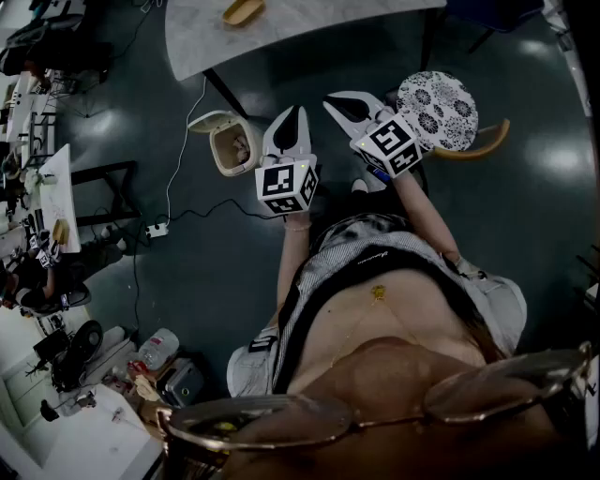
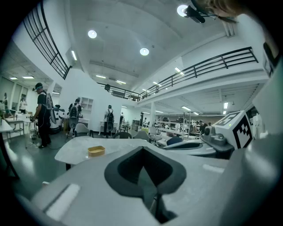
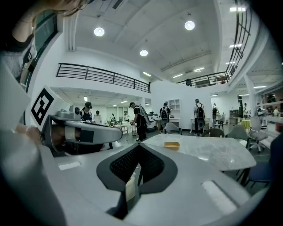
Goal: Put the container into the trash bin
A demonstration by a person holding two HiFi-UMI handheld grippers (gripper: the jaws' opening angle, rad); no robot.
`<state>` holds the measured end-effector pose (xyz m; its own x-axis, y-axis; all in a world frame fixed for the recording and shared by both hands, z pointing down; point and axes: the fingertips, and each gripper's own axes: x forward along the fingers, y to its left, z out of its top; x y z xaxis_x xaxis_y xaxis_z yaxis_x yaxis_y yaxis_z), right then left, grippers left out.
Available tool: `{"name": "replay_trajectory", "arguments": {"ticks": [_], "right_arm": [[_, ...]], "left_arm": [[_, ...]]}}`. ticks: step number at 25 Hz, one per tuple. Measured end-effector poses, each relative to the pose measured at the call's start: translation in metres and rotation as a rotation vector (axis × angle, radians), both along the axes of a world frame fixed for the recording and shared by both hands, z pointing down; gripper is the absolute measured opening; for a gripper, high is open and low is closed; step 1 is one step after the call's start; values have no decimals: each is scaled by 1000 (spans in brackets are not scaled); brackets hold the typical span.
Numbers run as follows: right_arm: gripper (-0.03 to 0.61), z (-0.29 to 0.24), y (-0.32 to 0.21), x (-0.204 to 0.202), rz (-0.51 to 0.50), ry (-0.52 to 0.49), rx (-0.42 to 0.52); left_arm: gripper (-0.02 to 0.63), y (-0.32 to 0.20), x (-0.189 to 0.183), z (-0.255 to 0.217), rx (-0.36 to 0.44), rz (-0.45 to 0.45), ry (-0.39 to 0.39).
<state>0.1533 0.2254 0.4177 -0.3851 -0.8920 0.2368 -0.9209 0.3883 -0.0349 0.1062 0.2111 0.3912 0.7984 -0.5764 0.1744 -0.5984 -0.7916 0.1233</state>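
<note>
A round patterned stool stands at the upper right of the head view. At left, a power strip lies on the dark floor. The cream trash bin, with its lid flipped open, sits on the floor just left of the left hand-held gripper. That gripper and the right hand-held gripper are both clenched, holding nothing. The container, shallow and yellow, rests on the pale marble tabletop at top centre, well apart from both grippers.
</note>
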Motion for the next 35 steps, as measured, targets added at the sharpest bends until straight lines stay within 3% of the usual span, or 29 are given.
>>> {"name": "replay_trajectory", "arguments": {"ticks": [9,22,35], "right_arm": [[26,2,-42,-18,-17,-48,-6],[26,-2,-181,-40,66,-49,32],[26,4,-249,-73,92,-20,-6]], "left_arm": [[2,-43,-20,2,-35,-29,50],[0,-188,-46,6,-49,42,71],[0,-263,-80,16,-116,71,89]]}}
